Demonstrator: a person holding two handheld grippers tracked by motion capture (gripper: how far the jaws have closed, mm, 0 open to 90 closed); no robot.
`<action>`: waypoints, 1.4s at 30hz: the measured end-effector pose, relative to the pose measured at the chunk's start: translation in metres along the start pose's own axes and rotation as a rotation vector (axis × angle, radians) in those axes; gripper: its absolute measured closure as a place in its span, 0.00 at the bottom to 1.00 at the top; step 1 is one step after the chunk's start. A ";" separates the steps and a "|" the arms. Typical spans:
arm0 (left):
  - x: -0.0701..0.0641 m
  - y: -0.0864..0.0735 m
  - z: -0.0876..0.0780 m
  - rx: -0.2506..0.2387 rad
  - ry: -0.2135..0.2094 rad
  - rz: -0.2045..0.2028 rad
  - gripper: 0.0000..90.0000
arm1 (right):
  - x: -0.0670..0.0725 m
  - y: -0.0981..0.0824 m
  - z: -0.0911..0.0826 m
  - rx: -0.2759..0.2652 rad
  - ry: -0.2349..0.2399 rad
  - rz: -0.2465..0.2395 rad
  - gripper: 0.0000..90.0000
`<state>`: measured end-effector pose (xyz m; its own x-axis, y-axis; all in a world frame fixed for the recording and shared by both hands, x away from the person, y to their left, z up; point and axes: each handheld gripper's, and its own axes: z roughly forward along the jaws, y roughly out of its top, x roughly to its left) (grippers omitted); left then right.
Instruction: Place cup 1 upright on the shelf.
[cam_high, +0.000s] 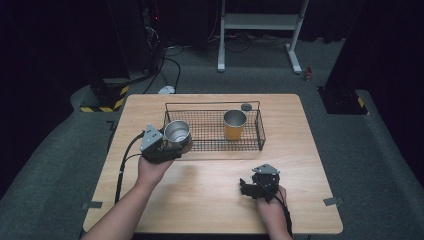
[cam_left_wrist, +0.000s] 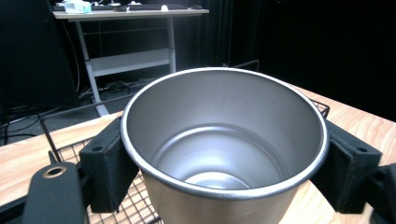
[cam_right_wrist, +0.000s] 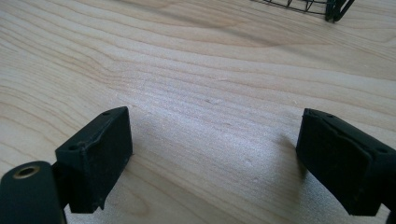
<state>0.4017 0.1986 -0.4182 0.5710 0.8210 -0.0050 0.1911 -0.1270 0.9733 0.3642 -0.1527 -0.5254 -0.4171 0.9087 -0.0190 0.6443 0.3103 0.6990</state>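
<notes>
Left gripper (cam_high: 172, 145) has the steel cup (cam_high: 177, 132) clamped across its body just under the rim, one pad on each side, cup upright, mouth up, empty. It sits at the left end of the wire basket (cam_high: 260, 131), roughly over the basket's left wall; can't tell from the high view whether the base is resting on the mesh or held just above it. Likely step: placing the cup into the basket next to the orange cup (cam_high: 234, 124).

To do it well:
- keep the cup vertical, no tilt at the wrist
- get the base fully past the left rim wire before lowering
- land it in the free mesh area left of the orange cup, well apart from it
- release only once the base sits flat on the mesh; a thin-wall cup will tip if dropped

In the left gripper view the pads (cam_left_wrist: 106, 163) press the cup wall from both sides, no gap.

Right gripper (cam_high: 250, 188) is parked low over the bare bench (cam_high: 210, 200), near the front right. Jaws spread wide, nothing between them, just wood grain.
</notes>
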 end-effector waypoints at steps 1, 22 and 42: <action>0.000 0.002 0.002 -0.003 0.000 0.003 0.21 | 0.000 0.000 0.000 0.000 0.000 0.000 0.12; 0.004 0.027 0.043 0.008 0.025 -0.007 0.21 | 0.000 0.000 0.000 0.001 -0.001 -0.001 0.12; 0.014 0.024 0.072 0.046 0.052 -0.059 0.21 | 0.000 0.000 0.000 0.001 -0.001 0.003 0.12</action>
<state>0.4715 0.1669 -0.4117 0.5160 0.8552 -0.0485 0.2603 -0.1026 0.9601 0.3636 -0.1527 -0.5254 -0.4150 0.9096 -0.0176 0.6463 0.3084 0.6980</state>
